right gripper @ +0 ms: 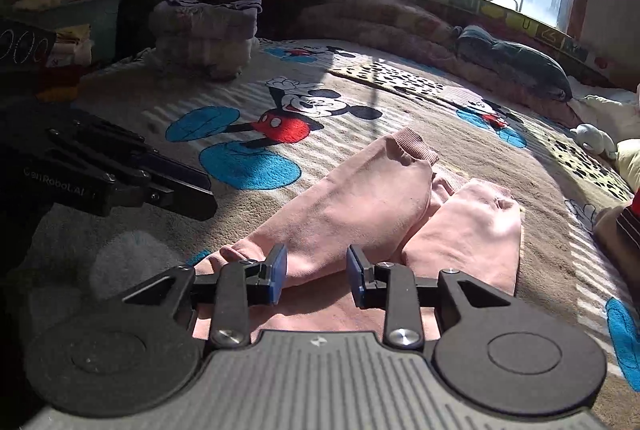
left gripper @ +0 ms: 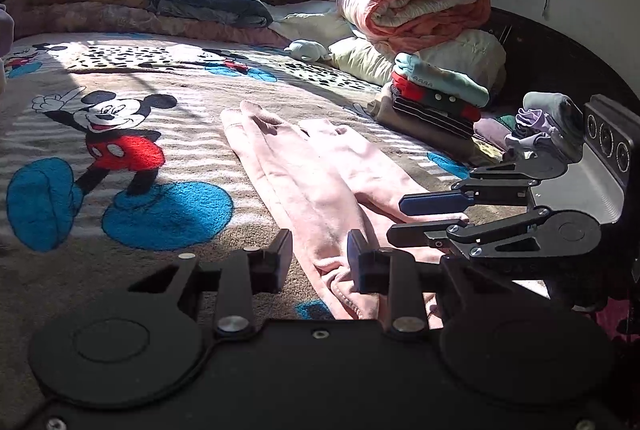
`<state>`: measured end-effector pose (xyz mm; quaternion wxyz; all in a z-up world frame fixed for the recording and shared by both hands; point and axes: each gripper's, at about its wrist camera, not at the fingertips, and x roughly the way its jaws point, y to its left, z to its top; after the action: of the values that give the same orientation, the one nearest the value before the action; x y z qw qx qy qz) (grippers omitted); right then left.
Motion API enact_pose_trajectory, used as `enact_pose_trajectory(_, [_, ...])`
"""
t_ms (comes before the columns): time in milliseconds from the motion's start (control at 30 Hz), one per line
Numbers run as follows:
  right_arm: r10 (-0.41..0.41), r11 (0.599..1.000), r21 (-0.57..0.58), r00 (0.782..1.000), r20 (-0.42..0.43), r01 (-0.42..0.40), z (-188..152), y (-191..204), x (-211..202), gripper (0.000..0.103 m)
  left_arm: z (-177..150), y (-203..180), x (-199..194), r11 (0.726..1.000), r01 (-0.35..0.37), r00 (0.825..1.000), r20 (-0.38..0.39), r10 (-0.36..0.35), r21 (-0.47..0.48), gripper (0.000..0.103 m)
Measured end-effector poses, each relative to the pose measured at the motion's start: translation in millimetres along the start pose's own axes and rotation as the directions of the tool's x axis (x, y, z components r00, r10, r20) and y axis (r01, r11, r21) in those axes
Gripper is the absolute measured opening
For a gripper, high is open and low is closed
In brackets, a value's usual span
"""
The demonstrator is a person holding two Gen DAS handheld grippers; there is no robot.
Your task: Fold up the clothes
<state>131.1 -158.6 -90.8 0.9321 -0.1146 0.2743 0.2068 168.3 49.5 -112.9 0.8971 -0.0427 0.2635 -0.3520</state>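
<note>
Two hand-held grippers, both with jaws apart and gripping nothing: my left hand-held gripper and my right hand-held gripper hover low over the near end of the pink trousers. The trousers lie flat on the cartoon-mouse blanket covering the bed, legs side by side, cuffs pointing away, probably spread so for folding. A stack of folded clothes waits beside them, likely their destination.
</note>
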Motion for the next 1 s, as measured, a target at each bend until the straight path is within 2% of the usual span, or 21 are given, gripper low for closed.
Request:
enact_pose_trajectory(67, [-0.034,0.999,0.041,0.999,0.013,0.033,-13,-8,-17,0.035,3,-10,3,0.999,0.03,0.999,0.013,-0.03,0.043,0.027])
enact_pose_trajectory(200, [-0.122,0.989,0.09,0.992,0.031,0.119,-47,-25,-45,0.038,-2,-30,12,0.984,0.064,0.998,-0.027,-0.06,0.167,0.028])
enact_pose_trajectory(233, [-0.148,0.985,0.09,0.989,0.032,0.144,-58,-28,-52,0.042,-6,-35,13,0.976,0.059,0.998,-0.043,-0.051,0.211,0.035])
enact_pose_trajectory(267, [-0.172,0.982,0.09,0.985,0.033,0.168,-69,-31,-59,0.046,-11,-41,12,0.965,0.044,0.998,-0.053,-0.032,0.257,0.049])
enact_pose_trajectory(300, [-0.182,0.981,0.081,0.983,0.036,0.179,-76,-31,-63,0.048,-16,-47,11,0.952,0.03,0.998,-0.062,-0.011,0.303,0.053])
enact_pose_trajectory(367, [-0.199,0.979,0.059,0.979,0.04,0.197,-93,-30,-72,0.054,-24,-53,6,0.93,0.013,0.996,-0.082,0.019,0.367,0.057])
enact_pose_trajectory(500, [-0.218,0.976,0.005,0.975,0.036,0.218,-120,-27,-81,0.054,-45,-59,-5,0.88,-0.024,0.989,-0.119,0.091,0.474,0.061])
enact_pose_trajectory(567, [-0.215,0.975,-0.044,0.976,0.023,0.216,-128,-23,-82,0.054,-57,-65,-6,0.836,-0.048,0.98,-0.135,0.145,0.547,0.061])
enact_pose_trajectory(633, [-0.218,0.969,-0.113,0.976,0.018,0.218,-131,-15,-79,0.054,-71,-74,-2,0.76,-0.097,0.97,-0.111,0.218,0.642,0.061])
enact_pose_trajectory(667, [-0.221,0.965,-0.138,0.975,0.025,0.222,-132,-13,-77,0.054,-74,-77,0,0.735,-0.121,0.967,-0.09,0.24,0.667,0.061])
enact_pose_trajectory(700, [-0.224,0.96,-0.162,0.974,0.033,0.227,-133,-10,-75,0.054,-77,-84,4,0.698,-0.147,0.962,-0.063,0.266,0.701,0.061])
enact_pose_trajectory(767, [-0.225,0.952,-0.204,0.973,0.049,0.23,-132,-7,-67,0.054,-82,-94,12,0.627,-0.171,0.957,-0.022,0.288,0.76,0.061])
enact_pose_trajectory(867, [-0.217,0.942,-0.248,0.973,0.072,0.228,-130,-8,-57,0.053,-81,-96,23,0.618,-0.193,0.957,0.007,0.291,0.762,0.057])
enact_pose_trajectory(933, [-0.204,0.942,-0.255,0.976,0.08,0.218,-127,-9,-51,0.052,-80,-93,29,0.636,-0.203,0.959,0.019,0.284,0.745,0.055])
enact_pose_trajectory(1000, [-0.196,0.941,-0.262,0.976,0.091,0.213,-126,-10,-48,0.051,-80,-91,26,0.666,-0.217,0.958,0.026,0.284,0.714,0.055])
